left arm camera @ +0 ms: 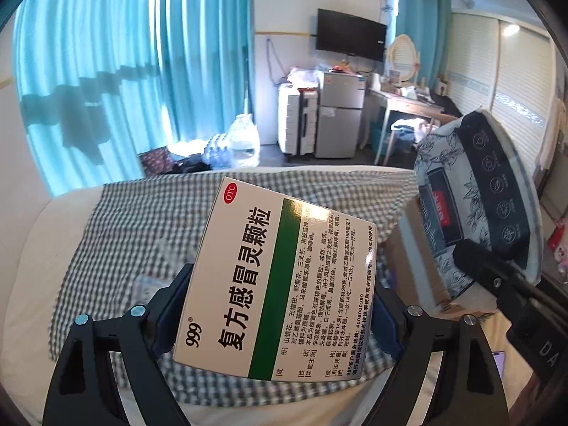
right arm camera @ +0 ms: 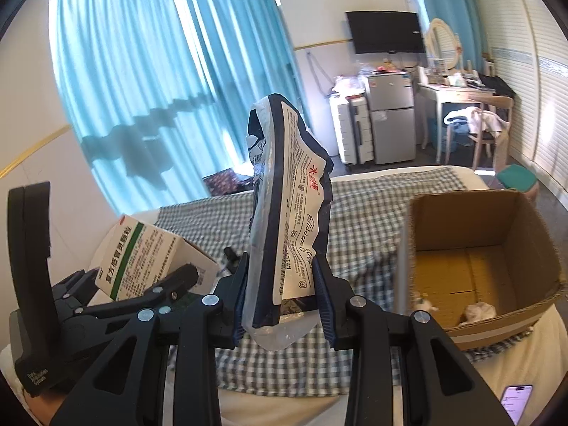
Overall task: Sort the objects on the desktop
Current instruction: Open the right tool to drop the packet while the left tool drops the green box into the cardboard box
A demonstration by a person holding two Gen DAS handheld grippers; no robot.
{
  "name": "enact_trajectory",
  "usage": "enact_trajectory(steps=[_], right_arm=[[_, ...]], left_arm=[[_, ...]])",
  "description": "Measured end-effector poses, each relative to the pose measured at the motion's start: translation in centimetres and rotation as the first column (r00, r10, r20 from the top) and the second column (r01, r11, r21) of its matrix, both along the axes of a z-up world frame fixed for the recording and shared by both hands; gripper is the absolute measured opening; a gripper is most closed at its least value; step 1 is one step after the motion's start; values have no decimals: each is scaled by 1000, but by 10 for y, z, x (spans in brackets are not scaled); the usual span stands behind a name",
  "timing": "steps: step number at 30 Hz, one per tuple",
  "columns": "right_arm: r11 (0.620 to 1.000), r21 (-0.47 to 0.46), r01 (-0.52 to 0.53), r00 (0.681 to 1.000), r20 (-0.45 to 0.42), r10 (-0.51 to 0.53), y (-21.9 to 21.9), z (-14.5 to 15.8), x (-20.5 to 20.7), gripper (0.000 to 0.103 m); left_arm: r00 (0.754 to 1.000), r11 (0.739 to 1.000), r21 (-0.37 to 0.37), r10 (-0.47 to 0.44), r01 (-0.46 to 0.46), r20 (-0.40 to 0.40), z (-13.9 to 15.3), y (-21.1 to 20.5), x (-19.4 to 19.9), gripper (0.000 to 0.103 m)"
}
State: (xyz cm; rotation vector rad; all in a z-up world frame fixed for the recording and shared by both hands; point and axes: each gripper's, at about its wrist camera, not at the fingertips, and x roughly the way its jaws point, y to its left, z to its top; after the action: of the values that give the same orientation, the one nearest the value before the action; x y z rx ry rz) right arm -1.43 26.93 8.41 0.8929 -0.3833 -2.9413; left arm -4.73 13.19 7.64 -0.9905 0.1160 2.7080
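White cardboard medicine box [left arm camera: 269,284] with a green band and black Chinese print sits clamped between the blue-padded fingers of the left gripper [left arm camera: 280,316], held up tilted above the green-and-white checked cloth [left arm camera: 142,220] that covers the white bed. The jaws stand wide apart to take the box's full width, one pad pressed to each side. In the right wrist view the same box [right arm camera: 142,259] shows low on the left, in that gripper's black frame.

The right gripper [right arm camera: 280,294] is closed on a soft navy-and-white plastic tissue pack [right arm camera: 287,213], standing roughly upright between the pads, its lower end squeezed narrow, its clear bottom edge hanging below the fingers. From the left wrist view the pack [left arm camera: 475,195] appears at the right, raised over the bed.

Just right of the tissue pack an open brown cardboard box [right arm camera: 497,220] rests on the checked cloth, with some pale crumpled bits at its bottom. A phone [right arm camera: 516,399] with a lit screen lies near the bed's edge.
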Motion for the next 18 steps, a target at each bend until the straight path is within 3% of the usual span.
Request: enact_trajectory(steps=[12,18], right_arm=[[972,44,230,973,-9,-230,117,19,1,33],[947,33,318,947,36,-319,172,1,3,33]], left_arm=[[981,980,39,-193,194,-19,11,128,-15,88],[953,952,41,-302,303,-15,7,196,-24,88]])
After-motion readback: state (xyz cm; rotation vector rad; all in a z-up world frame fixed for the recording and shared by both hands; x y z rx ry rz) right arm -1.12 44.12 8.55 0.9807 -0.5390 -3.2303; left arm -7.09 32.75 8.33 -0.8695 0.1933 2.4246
